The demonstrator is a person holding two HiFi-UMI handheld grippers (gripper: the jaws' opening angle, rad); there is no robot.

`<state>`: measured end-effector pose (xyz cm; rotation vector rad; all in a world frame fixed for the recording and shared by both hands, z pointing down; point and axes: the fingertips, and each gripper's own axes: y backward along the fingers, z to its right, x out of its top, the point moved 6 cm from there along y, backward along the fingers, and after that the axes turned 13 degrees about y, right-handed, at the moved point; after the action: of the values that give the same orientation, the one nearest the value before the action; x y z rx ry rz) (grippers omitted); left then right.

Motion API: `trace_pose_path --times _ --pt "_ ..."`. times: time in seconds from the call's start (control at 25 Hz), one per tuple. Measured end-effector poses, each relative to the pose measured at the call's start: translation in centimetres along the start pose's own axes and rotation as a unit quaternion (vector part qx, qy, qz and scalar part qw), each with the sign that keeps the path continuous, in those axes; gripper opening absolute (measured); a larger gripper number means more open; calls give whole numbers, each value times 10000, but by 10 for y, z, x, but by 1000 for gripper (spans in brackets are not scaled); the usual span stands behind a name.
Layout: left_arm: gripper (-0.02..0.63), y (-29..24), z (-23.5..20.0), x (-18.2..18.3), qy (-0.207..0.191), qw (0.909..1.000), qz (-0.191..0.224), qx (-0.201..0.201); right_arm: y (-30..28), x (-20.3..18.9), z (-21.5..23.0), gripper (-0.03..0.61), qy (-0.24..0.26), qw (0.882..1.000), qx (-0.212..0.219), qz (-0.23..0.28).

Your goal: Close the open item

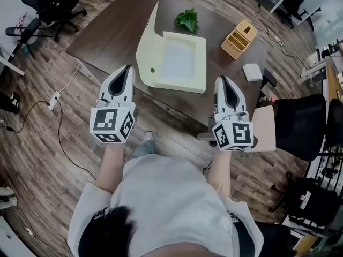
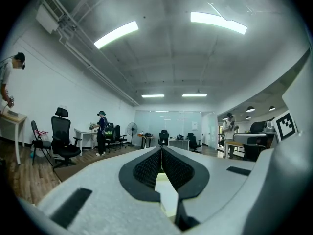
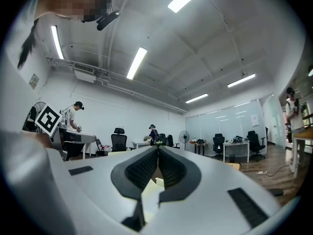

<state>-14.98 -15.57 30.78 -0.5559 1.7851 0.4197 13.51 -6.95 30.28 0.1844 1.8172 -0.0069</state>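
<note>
Obs. — person standing at the near edge of a dark table [image 1: 115, 31], one handheld gripper in each hand, both held level and pointing toward the table.

Left gripper [image 1: 127, 68]: jaws pressed together, nothing between them; its own view shows the dark ribbed pads meeting at the tip [image 2: 161, 148]. Right gripper [image 1: 221, 79]: the same — pads closed tip to tip [image 3: 157, 148], nothing pinched.

Task item: a pale yellow box [image 1: 177, 82], open, lying on the table ahead of and between the two grippers. Its lid [image 1: 147, 42] stands up from the box's left side, tilted a little outward; the shallow tray looks empty. Neither gripper touches it. The left one is near the lid's lower corner, the right one just off the box's near right corner.

Also on the table: a green leafy plant [image 1: 187, 20] behind the box, a wicker basket [image 1: 239, 38] to the right of it, and a small white box [image 1: 252, 72] near the right edge, well apart from the yellow box.

Around: wood floor, a black office chair [image 1: 51, 4] beyond the table's left corner.
</note>
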Motion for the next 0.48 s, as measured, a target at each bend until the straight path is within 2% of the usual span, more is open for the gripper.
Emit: trace_pose_path --times 0.32,0.48 --pt "11 -55 -36 20 -59 9997 66 -237 -59 3 1 14 66 9998 -195 47" --pt "12 -76 -46 20 -114 9984 -74 -556 -85 2 -1 14 72 9996 -270 73"
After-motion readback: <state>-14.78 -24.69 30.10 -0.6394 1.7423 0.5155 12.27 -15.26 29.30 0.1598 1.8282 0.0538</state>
